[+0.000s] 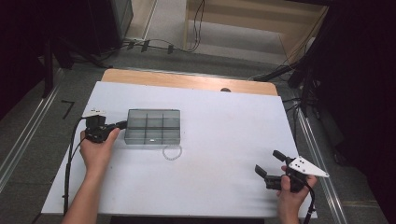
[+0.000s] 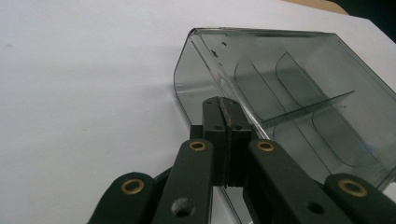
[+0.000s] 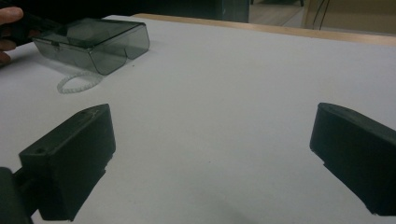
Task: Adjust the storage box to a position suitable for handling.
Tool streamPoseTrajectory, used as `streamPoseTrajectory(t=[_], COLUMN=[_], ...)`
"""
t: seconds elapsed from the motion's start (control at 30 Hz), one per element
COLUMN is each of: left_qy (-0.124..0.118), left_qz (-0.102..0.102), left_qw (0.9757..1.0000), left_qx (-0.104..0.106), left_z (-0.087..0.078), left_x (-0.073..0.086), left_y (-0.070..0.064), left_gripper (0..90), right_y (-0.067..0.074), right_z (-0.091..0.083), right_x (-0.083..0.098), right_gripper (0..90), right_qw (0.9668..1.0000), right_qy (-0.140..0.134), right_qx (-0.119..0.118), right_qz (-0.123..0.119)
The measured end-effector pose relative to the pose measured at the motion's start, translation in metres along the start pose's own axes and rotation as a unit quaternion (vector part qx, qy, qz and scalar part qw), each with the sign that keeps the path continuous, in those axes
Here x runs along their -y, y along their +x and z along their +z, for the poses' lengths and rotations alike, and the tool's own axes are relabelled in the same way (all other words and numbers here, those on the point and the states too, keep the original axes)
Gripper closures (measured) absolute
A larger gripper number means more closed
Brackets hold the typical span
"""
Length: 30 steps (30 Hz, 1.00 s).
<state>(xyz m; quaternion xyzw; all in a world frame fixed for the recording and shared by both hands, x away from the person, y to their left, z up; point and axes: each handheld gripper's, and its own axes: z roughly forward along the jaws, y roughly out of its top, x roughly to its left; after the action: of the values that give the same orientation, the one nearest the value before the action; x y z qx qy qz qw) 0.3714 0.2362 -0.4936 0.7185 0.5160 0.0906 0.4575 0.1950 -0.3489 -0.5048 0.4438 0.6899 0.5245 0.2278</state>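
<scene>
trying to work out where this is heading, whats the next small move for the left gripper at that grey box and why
Probably a short push or drag of the box with the left gripper. Its jaws are shut, with the tips against the box's near end wall, perhaps pinching the rim. The white ring lies loose on the table just outside the box, and the right gripper rests open, far off.

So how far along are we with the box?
Done: nothing visible yet; the box lies on the table, the white bead ring outside it. In hand: the left gripper, shut, tips at the box's end wall. Left: the ring, probably; the right gripper waits open, apart.
</scene>
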Motion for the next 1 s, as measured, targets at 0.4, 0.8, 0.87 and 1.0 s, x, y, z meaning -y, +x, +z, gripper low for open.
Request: streamPoseTrajectory(t=[0.4, 0.8, 0.87, 1.0], left_qy=[0.012, 0.016, 0.017, 0.021], left_qz=[0.019, 0.027, 0.030, 0.038], left_qw=[0.9996, 0.9992, 0.9990, 0.9983], left_qx=[0.015, 0.023, 0.029, 0.038], left_z=[0.018, 0.030, 0.033, 0.039], left_x=[0.003, 0.003, 0.003, 0.002], left_y=[-0.020, -0.036, -0.039, -0.048], left_gripper=[90.0, 90.0, 90.0, 90.0], right_y=[0.001, 0.001, 0.001, 0.001], right_z=[0.002, 0.003, 0.003, 0.004], right_x=[0.000, 0.001, 0.001, 0.001], right_gripper=[0.0, 0.0, 0.0, 0.0], right_qw=[1.0000, 1.0000, 1.0000, 1.0000], right_qy=[0.002, 0.003, 0.004, 0.005], right_qx=[-0.003, -0.004, -0.005, -0.004], right_qz=[-0.002, -0.003, -0.001, -0.001])
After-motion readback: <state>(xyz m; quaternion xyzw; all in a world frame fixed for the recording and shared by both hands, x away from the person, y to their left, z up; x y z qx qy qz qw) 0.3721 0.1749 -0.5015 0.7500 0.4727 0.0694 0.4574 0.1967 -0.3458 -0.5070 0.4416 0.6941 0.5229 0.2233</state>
